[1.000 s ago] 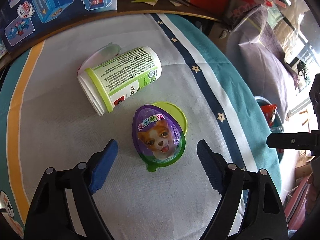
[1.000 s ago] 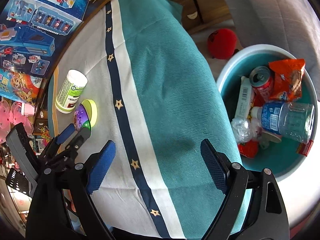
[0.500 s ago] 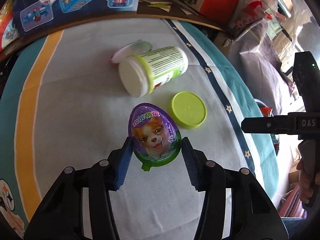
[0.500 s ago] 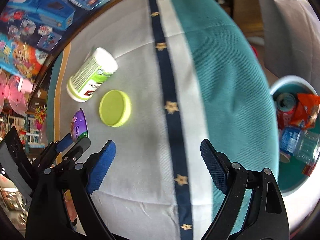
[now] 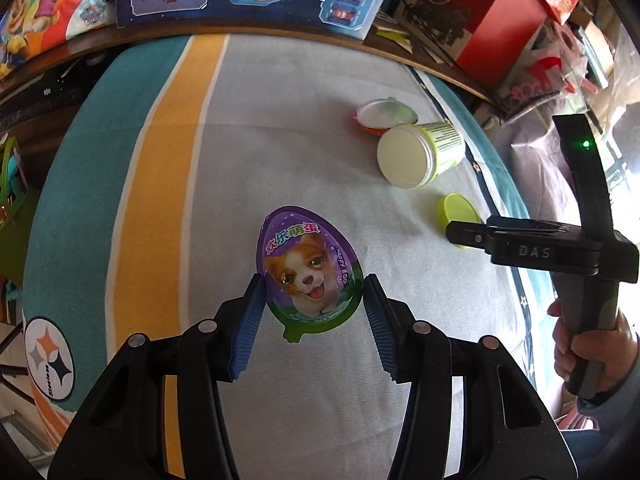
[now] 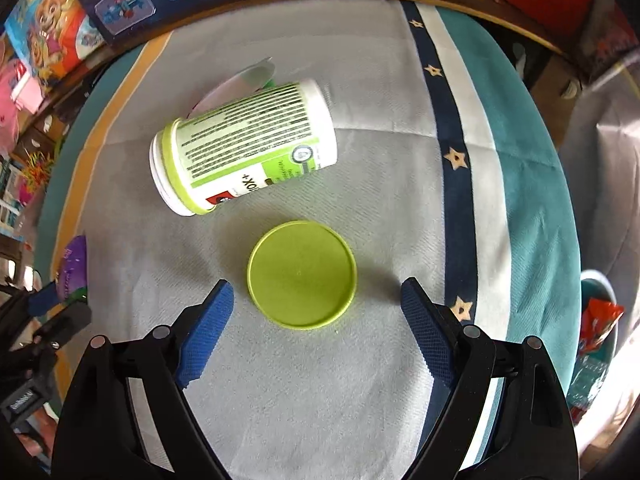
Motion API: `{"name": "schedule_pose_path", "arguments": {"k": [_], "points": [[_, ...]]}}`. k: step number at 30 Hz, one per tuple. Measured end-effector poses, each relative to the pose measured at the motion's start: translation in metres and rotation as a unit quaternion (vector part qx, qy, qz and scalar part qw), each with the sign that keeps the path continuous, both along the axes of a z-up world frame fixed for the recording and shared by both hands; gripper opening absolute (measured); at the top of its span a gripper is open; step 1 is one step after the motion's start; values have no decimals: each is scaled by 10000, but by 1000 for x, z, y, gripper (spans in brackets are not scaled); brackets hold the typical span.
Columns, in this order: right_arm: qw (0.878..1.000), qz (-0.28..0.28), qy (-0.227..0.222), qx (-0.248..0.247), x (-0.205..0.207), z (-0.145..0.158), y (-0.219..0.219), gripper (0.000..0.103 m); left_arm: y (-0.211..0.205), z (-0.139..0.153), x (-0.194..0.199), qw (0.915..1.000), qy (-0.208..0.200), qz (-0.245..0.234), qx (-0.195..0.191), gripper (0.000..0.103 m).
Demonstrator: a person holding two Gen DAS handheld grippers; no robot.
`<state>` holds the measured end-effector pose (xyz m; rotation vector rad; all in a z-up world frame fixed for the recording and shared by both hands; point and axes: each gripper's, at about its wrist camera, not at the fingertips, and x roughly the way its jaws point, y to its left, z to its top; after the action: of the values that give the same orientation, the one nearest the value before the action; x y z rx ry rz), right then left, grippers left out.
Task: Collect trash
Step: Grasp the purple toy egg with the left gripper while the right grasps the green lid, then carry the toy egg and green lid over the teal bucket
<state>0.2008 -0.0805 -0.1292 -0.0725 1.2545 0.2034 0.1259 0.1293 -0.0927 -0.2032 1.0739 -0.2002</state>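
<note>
Purple egg package point(image 5: 310, 272) is clamped by the left gripper point(image 5: 312, 300).
The right gripper point(image 6: 316, 312) is held wide open, empty, over the green lid point(image 6: 302, 274).

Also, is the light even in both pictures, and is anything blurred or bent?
Left wrist view: sharp, fisheye bends the table edge; the toy egg has small glints. Right wrist view: the green lid casts a soft shadow to the right; lower right corner by the bin is overexposed; edges curve.

Bright daylight enters from the right, washing out that edge in both views. Fisheye distortion bends the borders; centres stay sharp.
</note>
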Motion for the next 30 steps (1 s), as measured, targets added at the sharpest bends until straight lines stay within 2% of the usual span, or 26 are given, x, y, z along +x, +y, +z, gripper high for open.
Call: {"name": "schedule_pose_path", "arguments": {"k": [3,4,6,7,11,18,24,30], "points": [[9989,169,-224,-364,-3,-2,10,76,4,-3,0,10000,29,22,-83,51],[9989,206,-265,-334,-3,-1,10,72,4,-3,1,9999,36,25,-100,51],[9985,289,-314,-336,-5,2,12,54,4,-5,0,9999,52,17,-132,51],[9982,328,-322,-386,-6,4,14,53,2,-6,0,9999,60,2,-135,51],[9994,272,-158,-119,-10,6,9,53,-7,-4,0,9999,47,-68,-134,51],[9984,-112,-77,542,-20,26,-24,53,-27,5,-2,9997,-21,-235,-58,51],[9944,-421,-228,939,-40,49,-68,53,-60,17,-5,9987,-99,-508,15,51],[9878,-894,-346,1231,-59,64,-127,53,-111,30,-6,9955,-156,-934,101,51]]}}
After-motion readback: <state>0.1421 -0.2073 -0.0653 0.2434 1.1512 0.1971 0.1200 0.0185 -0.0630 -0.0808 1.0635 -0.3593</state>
